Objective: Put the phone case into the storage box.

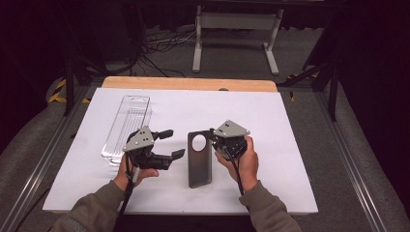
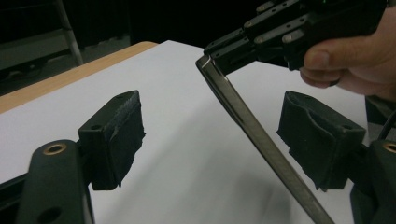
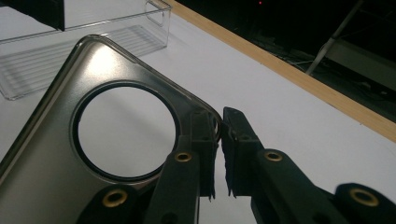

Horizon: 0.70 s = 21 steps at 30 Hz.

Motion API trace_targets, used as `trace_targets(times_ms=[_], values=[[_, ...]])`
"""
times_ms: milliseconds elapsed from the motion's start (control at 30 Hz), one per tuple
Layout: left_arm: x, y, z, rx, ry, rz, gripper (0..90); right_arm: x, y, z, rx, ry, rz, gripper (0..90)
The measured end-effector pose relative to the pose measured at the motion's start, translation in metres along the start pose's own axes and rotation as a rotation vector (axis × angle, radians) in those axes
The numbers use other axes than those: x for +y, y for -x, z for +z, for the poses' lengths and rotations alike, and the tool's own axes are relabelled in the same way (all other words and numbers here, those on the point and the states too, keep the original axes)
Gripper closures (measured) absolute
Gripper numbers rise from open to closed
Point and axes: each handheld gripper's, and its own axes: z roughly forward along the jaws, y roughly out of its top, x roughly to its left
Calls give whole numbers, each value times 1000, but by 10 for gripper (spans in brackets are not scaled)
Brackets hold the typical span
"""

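A grey translucent phone case (image 1: 199, 162) with a round camera hole lies lengthways in the middle of the white sheet. My right gripper (image 1: 211, 135) is shut on its far right corner, and the pinched corner (image 3: 212, 122) sits between the pads in the right gripper view. That end is lifted, so the case (image 2: 261, 140) slopes down toward the sheet. My left gripper (image 1: 174, 143) stands open just left of the case. In the left gripper view the case's edge runs between its spread jaws, closer to the right-hand pad (image 2: 317, 135), touching neither.
A long clear plastic tray (image 1: 126, 126) lies on the left part of the white sheet (image 1: 290, 159), behind the left hand. A wooden table edge (image 1: 188, 83) runs along the far side. Metal frame legs and cables stand on the floor beyond.
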Motion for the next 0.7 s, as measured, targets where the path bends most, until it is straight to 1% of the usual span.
trace_targets(times_ms=[67, 100, 167, 200, 267, 300, 367, 400, 467, 500, 567, 600, 633, 667, 700], values=[[1, 0, 1, 0, 5, -5, 246, 0, -1, 0, -3, 1, -3, 837], [3, 0, 3, -8, 1, -8, 251, 1, -4, -2, -14, 6, -14, 837], [4, 1, 4, -4, 3, -4, 267, 1, -5, -2, -17, 8, -18, 836], [6, 1, 6, -8, 5, -11, 267, 1, -6, -3, -21, 13, -22, 837], [8, 0, 8, 2, 3, -17, 281, 1, -9, -5, -37, 27, -30, 836], [9, 0, 10, -1, 1, -16, 297, 1, -10, -6, -44, 35, -33, 836], [10, 0, 13, 11, -7, -6, 315, 1, -12, -8, -54, 51, -40, 836], [11, 0, 14, 7, -10, -10, 319, 2, -13, -8, -55, 57, -39, 836], [12, 0, 16, 5, -11, -29, 354, 2, -14, -10, -63, 68, -48, 836], [13, -1, 17, 8, -6, -29, 359, 2, -15, -11, -70, 75, -58, 836], [14, -1, 17, -6, 10, -48, 400, 2, -17, -13, -82, 94, -70, 835], [15, -2, 17, -16, 9, -53, 432, 2, -17, -14, -90, 102, -73, 835], [16, -3, 17, -8, 9, -37, 453, 2, -18, -14, -99, 109, -78, 835], [17, -2, 17, -13, 14, -50, 475, 2, -18, -15, -106, 115, -84, 834], [17, -3, 17, -15, 17, -52, 489, 3, -19, -15, -114, 118, -92, 834]])
